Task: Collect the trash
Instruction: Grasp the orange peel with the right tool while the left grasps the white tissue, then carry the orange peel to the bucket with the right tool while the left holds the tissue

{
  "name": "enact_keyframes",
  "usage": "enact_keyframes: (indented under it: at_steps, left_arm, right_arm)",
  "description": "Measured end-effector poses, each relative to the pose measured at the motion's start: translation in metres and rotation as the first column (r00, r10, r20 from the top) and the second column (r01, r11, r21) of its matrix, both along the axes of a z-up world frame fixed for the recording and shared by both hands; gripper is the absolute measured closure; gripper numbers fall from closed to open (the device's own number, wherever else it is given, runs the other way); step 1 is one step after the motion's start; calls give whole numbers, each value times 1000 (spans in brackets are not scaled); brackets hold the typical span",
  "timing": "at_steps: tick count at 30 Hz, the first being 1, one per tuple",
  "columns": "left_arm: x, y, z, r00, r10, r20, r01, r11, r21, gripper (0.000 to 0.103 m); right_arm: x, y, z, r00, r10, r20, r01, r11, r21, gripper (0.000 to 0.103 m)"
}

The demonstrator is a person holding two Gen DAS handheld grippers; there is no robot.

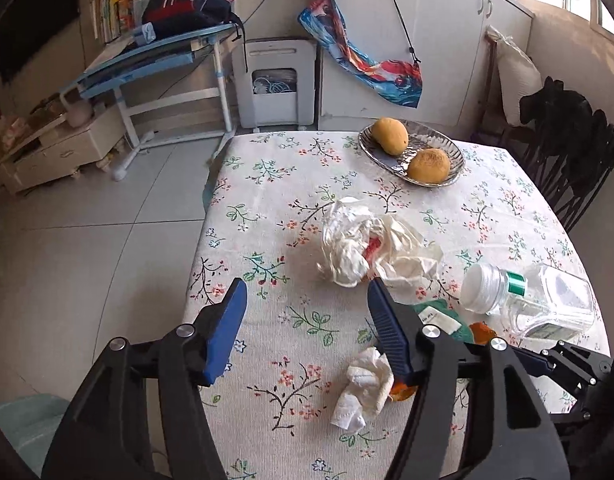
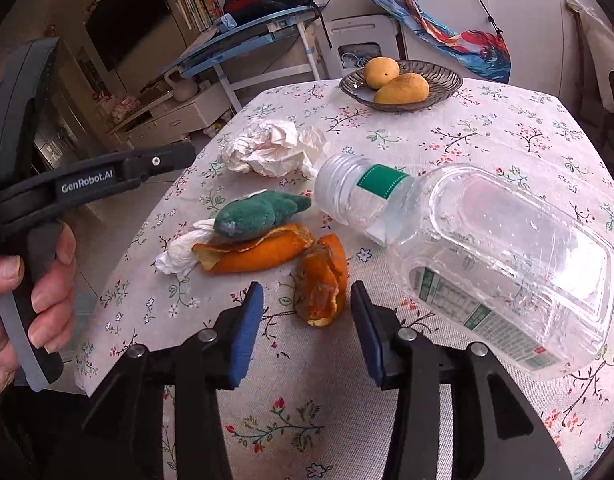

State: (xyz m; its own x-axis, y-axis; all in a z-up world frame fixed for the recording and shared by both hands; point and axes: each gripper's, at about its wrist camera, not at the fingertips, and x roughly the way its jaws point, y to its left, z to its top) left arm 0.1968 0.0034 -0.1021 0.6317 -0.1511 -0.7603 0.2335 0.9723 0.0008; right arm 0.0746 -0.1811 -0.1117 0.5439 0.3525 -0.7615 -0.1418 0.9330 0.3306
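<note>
Left to right across the floral-clothed counter (image 2: 507, 120). The left tool (image 1: 307, 312) hung over the cloth with its blue pads apart and nothing between them; its right finger (image 1: 387, 328) hid part of the green scrap (image 1: 435, 316) and most of the orange peel (image 1: 483, 332). A small crumpled tissue (image 1: 363, 388) lay just below that finger. A larger wad of crumpled paper (image 1: 371, 240) lay beyond the tips. In the right wrist view, a hand (image 2: 31, 300) gripped the left tool's handle at the frame edge. The right tool (image 2: 307, 308) stood apart, a peel piece (image 2: 321, 280) between its tips, untouched. The clear plastic bottle (image 2: 487, 240) lay on its side, uncapped. Behind: fruit dish (image 2: 403, 80), blue desk (image 1: 155, 56), white cabinets (image 1: 447, 40).
</note>
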Motion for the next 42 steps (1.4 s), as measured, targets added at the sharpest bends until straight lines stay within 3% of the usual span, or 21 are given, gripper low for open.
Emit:
enact_keyframes:
  at_steps: [2,7,12,14,15,21,24,33,42]
  left_arm:
    - [13,2,-4,1000,8,-25,-8,1000,-12,39]
    - [50,3,-20,992,34,-121,-50,990,-133,33]
    - [75,-9,-36,985,41,-165,-69,983,-168,34]
    - [78,-18,-43,981,15,-194,-50,983,-176,54]
    - [80,-23,-46,978,3,-207,-40,984,-173,76]
    - [69,-16,-24,990,39,-133,-65,978,-198,80]
    - [55,-3,-9,993,75,-93,-94,970,-225,80]
    - [-33,22,46,990,104,96,-84,978,-189,80]
    - [-111,34,68,969,142,203,-118,985,-125,80]
  right_arm:
    - [2,-1,-1,1000,-1,-1,1,1000,1,64]
    - [6,-2,-3,1000,0,-9,0,1000,20,79]
    - [4,0,-2,1000,13,3,-13,1000,17,82]
    - [4,1,-2,1000,16,7,-16,1000,16,83]
    - [5,0,-2,1000,16,8,-16,1000,18,83]
    - [2,-3,-1,1000,8,14,-9,999,33,87]
    - [-4,-6,0,1000,1,10,-1,999,49,97]
    - [-39,-5,16,999,-16,49,13,997,73,98]
    - [-83,-15,35,992,-55,117,36,987,158,98]
